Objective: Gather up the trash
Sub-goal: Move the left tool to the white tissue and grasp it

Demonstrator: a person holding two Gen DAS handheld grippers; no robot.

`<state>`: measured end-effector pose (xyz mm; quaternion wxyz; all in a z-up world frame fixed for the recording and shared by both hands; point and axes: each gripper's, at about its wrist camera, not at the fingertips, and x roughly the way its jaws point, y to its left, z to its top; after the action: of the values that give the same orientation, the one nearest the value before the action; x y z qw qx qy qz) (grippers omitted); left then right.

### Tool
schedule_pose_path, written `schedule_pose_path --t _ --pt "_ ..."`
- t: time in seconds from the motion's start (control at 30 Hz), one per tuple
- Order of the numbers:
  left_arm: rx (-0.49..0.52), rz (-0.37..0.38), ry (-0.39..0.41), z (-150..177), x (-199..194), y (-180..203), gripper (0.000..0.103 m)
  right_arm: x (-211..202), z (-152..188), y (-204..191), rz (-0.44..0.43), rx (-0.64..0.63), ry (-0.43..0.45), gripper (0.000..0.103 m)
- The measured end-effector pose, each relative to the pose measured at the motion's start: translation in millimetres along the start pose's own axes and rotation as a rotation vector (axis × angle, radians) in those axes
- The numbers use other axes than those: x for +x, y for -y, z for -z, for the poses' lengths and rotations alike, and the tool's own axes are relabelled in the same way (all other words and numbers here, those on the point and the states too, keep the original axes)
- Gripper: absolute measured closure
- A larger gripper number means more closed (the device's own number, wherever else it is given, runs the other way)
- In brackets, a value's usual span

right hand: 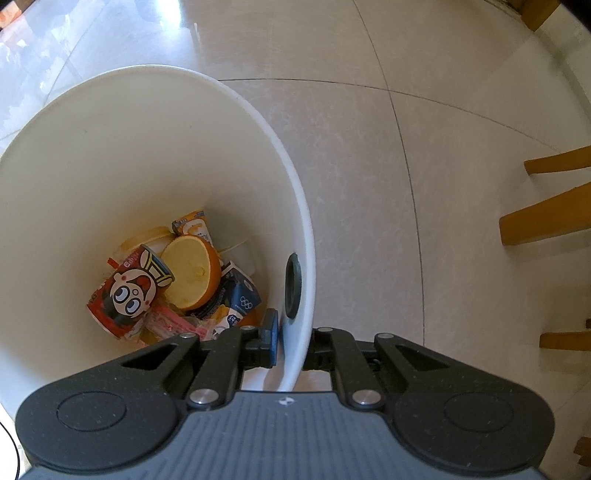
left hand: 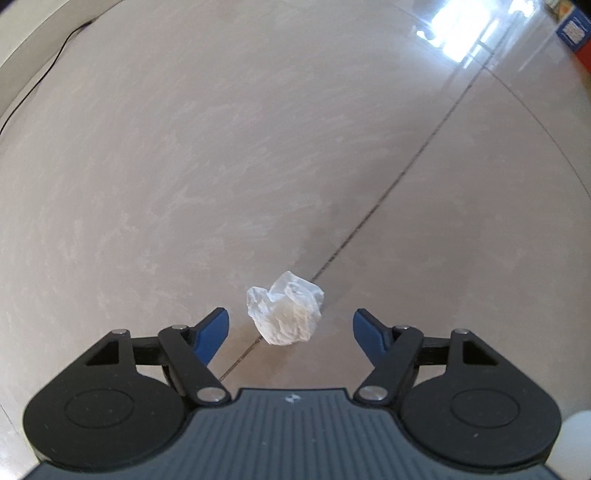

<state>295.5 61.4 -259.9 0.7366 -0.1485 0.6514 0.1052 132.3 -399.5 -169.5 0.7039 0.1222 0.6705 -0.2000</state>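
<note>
A crumpled wad of clear plastic lies on the tiled floor, just ahead of and between the blue pads of my left gripper, which is open and touches nothing. In the right wrist view my right gripper is shut on the near wall of a white bin, one blue pad inside and the other finger hidden outside. The bin holds a red cartoon-printed cup, half an orange, a dark carton and other wrappers.
Beige floor tiles with dark grout lines run under the plastic wad. A thin black cable lies at the far left. A blue and red box sits at the top right. Wooden chair legs stand right of the bin.
</note>
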Motion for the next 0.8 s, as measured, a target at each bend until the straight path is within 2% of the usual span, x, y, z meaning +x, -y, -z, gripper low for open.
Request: schedule_pose_path --t 0.17,0.43,0.8 --pt "-0.047 0.001 0.012 0 14 -2 0.037 1 2 -2 0.006 -0.011 0.007 0.091" --pt "-0.048 -0.029 0.030 -1 21 1 0.044 1 2 -3 0.011 -0.015 0.009 0.090" --pt "-0.022 -0.032 0.002 -3 15 9 0.070 2 2 -4 0.018 -0.017 0.009 0.090"
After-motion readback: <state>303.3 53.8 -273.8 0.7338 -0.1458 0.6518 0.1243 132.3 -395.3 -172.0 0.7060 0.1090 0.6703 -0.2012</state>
